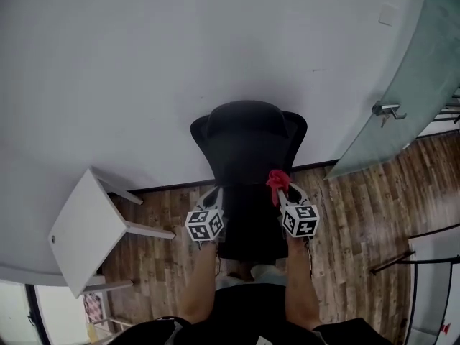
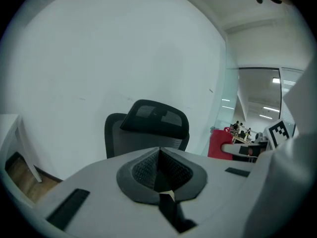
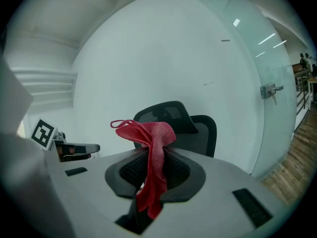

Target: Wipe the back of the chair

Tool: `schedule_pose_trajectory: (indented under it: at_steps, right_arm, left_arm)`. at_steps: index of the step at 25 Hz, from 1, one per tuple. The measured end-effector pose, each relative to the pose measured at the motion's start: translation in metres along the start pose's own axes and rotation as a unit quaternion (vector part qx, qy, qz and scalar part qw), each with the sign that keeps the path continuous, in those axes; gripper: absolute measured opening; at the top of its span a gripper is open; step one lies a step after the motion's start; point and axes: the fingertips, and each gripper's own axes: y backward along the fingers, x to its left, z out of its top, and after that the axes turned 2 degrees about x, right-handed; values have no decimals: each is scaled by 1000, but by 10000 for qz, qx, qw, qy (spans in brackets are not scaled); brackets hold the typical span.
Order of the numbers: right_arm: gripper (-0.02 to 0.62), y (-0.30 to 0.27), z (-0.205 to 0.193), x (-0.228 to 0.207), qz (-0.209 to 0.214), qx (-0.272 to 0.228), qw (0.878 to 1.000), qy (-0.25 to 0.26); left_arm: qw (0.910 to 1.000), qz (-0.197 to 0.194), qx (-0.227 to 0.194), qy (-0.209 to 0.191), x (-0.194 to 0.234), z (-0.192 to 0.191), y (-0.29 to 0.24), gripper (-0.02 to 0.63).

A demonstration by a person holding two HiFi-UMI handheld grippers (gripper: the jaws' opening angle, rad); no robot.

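Right gripper (image 3: 154,158) jaws are clamped on a red cloth (image 3: 152,133), w/ a bunched fold and a loop sticking up above the pads and a tail hanging below. Left gripper (image 2: 159,158) jaws are pressed together, nothing between them. Both hover at either side of the near part of the black chair (image 1: 248,139), which stands close to the white wall (image 1: 144,63), headrest on the wall side. Can't tell which face of the mesh back is turned this way. The cloth doesn't look to be touching the back, so wiping prob. isn't begun. To do it well, lay the bunched fold onto the mesh rather than the hard jaw tips. Go top to bottom in overlapping strokes, incl. headrest and curved edges. Press lightly, as mesh gives. The chair likely swivels or rolls, so the left gripper could brace the edge of the back. White table (image 1: 86,225) is well apart at left and the glass door (image 1: 410,92) at right; neither is in the way.
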Motion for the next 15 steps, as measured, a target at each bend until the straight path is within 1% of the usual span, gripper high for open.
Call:
schedule_pose_trajectory:
  at_steps: [3, 7, 9, 12, 15]
  right_arm:
    - [81, 19, -3, 28, 27, 62, 9999, 106]
    - [81, 29, 1, 68, 31, 199, 9993, 302]
    - [81, 35, -2, 96, 87, 235, 9992, 313]
    - [81, 41, -13, 136, 239, 349, 9982, 433]
    - [81, 47, -14, 155, 265, 338, 9980, 473]
  left_arm:
    - [9999, 5, -129, 16, 10, 8, 31, 21]
    - [9995, -97, -316, -11, 23, 25, 72, 21]
    - [9995, -141, -273, 38, 32, 21, 93, 21]
    - [9993, -183, -246, 221, 42, 7, 122, 21]
    - [9987, -254, -251, 354, 46, -5, 143, 21]
